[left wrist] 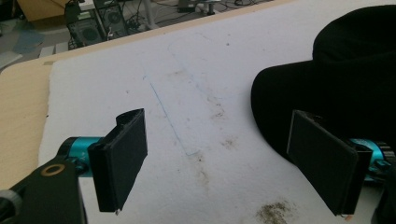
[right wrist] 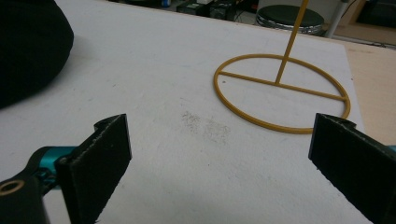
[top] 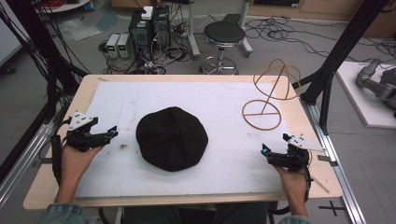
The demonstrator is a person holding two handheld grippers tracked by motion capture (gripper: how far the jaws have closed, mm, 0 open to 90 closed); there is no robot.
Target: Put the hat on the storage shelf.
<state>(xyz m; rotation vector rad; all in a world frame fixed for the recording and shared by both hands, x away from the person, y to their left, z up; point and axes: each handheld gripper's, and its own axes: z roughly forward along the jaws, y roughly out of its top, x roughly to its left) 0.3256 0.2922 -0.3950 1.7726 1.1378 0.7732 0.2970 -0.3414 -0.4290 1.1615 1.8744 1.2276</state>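
From the high view, a black cap (top: 172,138) lies flat in the middle of a white mat (top: 224,107) on a wooden counter (top: 84,88). A yellow wire hat stand (top: 271,93) stands at the far right of the mat, well apart from the cap. The left gripper (top: 105,135) rests near the cap's left edge, and the right gripper (top: 271,154) sits at the mat's near right, below the stand. Neither touches anything.

From the left gripper view, its two black fingers (left wrist: 123,158) stand wide apart and empty above the stained mat. The cap (left wrist: 336,79) bulges just beyond the right-hand finger, close but not touching.

From the right gripper view, its fingers (right wrist: 100,163) are also spread wide with nothing between them. The stand's round base (right wrist: 280,95) lies ahead, and the cap's edge (right wrist: 28,46) shows far off to the left.

The likely step is picking up the cap to set it on the stand. To do it well, the left gripper should slide low under the soft brim and pinch a good fold of fabric, since a shallow grip may slip. The right gripper could take the opposite edge so the cap stays level while lifting.
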